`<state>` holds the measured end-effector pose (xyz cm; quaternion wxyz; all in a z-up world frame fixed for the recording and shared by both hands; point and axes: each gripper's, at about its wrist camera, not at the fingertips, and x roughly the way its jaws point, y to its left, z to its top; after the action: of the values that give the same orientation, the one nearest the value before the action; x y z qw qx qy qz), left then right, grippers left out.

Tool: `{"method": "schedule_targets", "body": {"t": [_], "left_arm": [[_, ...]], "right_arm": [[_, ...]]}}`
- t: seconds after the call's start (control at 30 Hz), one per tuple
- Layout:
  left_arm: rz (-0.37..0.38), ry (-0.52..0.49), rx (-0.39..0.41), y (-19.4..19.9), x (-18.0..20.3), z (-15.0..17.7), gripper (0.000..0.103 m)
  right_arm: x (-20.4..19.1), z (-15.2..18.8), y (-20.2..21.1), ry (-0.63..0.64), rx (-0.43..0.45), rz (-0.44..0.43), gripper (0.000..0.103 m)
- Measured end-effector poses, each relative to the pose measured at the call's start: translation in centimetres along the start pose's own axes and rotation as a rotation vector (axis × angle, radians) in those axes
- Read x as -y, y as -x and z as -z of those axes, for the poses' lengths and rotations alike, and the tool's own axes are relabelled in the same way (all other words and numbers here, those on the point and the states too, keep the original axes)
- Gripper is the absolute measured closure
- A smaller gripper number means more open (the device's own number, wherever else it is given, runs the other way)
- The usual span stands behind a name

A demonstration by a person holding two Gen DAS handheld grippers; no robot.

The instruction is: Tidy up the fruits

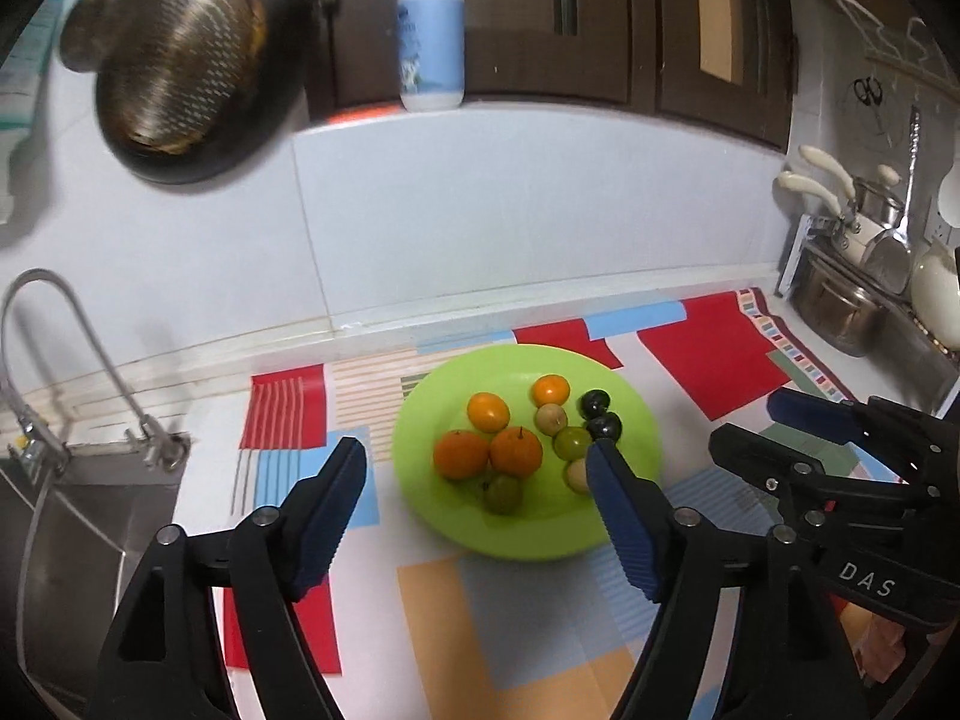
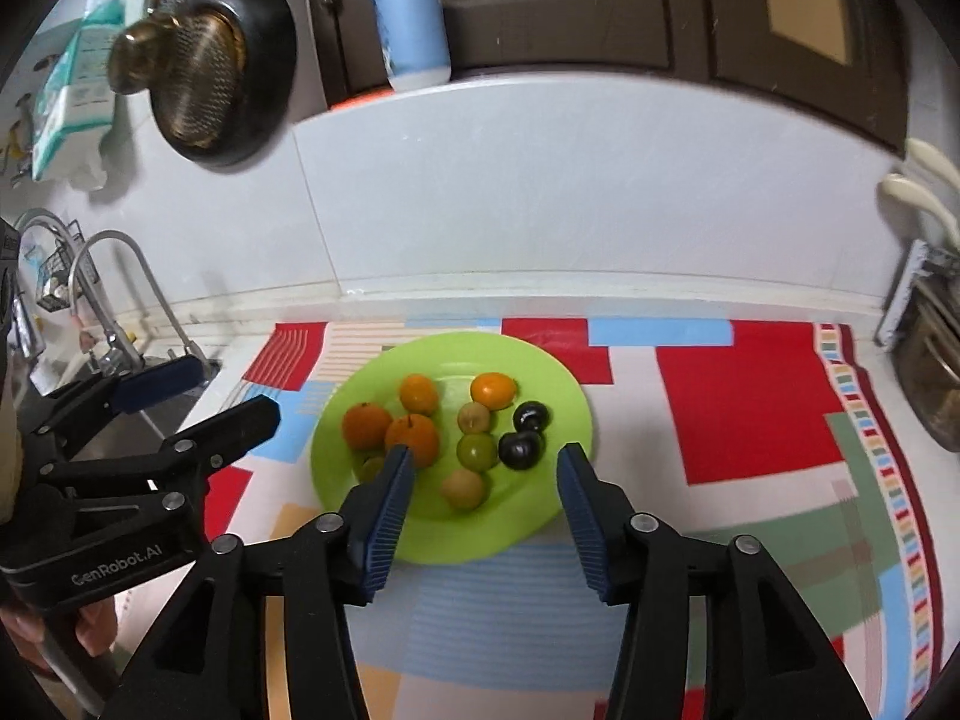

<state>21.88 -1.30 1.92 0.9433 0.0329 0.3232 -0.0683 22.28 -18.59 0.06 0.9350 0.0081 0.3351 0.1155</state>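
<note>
Hovering over a plate of fruit, both grippers empty.
Left gripper spread wide, right gripper half open; oranges, plums sit on the green plate just beyond the fingers.

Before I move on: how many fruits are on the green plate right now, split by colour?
On the green plate:
Orange fruits: 4
Green or yellow-green fruits: 4, one half hidden behind a claw finger in the right wrist view
Dark, near-black fruits: 2
Total: 10
</note>
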Motion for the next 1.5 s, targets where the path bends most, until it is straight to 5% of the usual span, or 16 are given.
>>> {"method": "schedule_targets", "body": {"t": [0.8,1.5], "left_arm": [[-0.062,-0.001,0.117,13.8,2.1,6.4,0.012],[-0.084,0.015,0.14,17.5,2.3,7.7,0.006]], "right_arm": [[-1.9,7.0,13.2,-0.008,0.117,0.045,0.032],[-3.2,8.3,17.2,0.021,0.158,0.029,0.032]]}}
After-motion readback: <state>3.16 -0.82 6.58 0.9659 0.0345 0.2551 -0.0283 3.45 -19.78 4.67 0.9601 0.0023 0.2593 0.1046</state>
